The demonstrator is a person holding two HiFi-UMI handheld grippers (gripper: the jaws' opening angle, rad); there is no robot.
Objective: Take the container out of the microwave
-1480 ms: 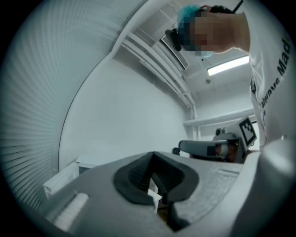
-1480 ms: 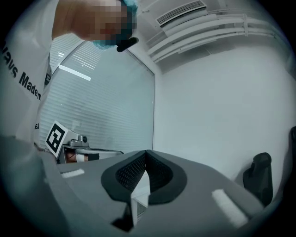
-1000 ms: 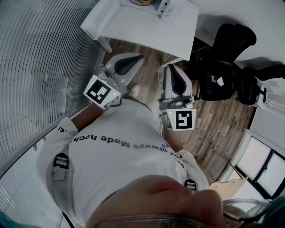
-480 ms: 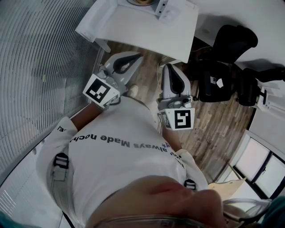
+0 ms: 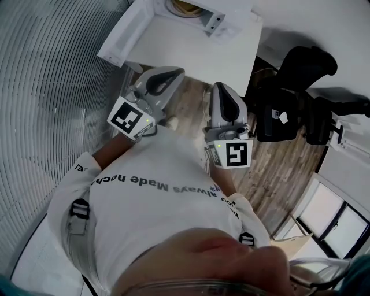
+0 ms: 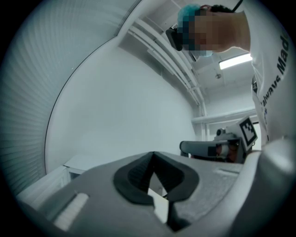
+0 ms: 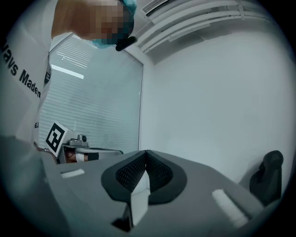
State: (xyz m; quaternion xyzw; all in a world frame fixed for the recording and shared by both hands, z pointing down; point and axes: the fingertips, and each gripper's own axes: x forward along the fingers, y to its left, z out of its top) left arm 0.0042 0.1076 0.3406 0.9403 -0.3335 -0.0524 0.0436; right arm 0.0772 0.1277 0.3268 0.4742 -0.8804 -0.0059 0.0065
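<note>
White shirt print: the person's shirt (image 5: pixel 156 214) carries one line of dark lettering across the chest, upside down in the head view. "always Made" reads clearly; the letters on either side are uncertain. A small mark on the sleeve is too small to read.
Marker cubes: black-and-white square patterns only, no lettering.
Left gripper (image 5: pixel 179 72): clenched, with nothing between the jaws. The left gripper view shows the ribbed pads meeting at the tip. It is held in front of the body, and in the head view its tip is just short of the table's near edge.
Right gripper (image 5: pixel 219 87): clenched and empty likewise. The pads meet in the right gripper view. It is near the left gripper and also short of the table.
Black bag (image 5: pixel 283 113): on the wood floor to the right. It has a white tag whose print is too small to read.
Table (image 5: pixel 191 55): white and bare on its near part. It bears the microwave at its far side.
Microwave (image 5: pixel 215 20): white, with the door (image 5: pixel 122 32) swung open to the left. No brand or panel lettering is legible.
Container (image 5: pixel 184 6): round with yellowish-brown contents. It sits inside the open cavity and is cut off by the top frame edge.
Done: the door stands open, and access to the cavity appears free.
Left: all handling. The judged sequence is to close the gap, part the jaws, grasp the container and draw it out.
</note>
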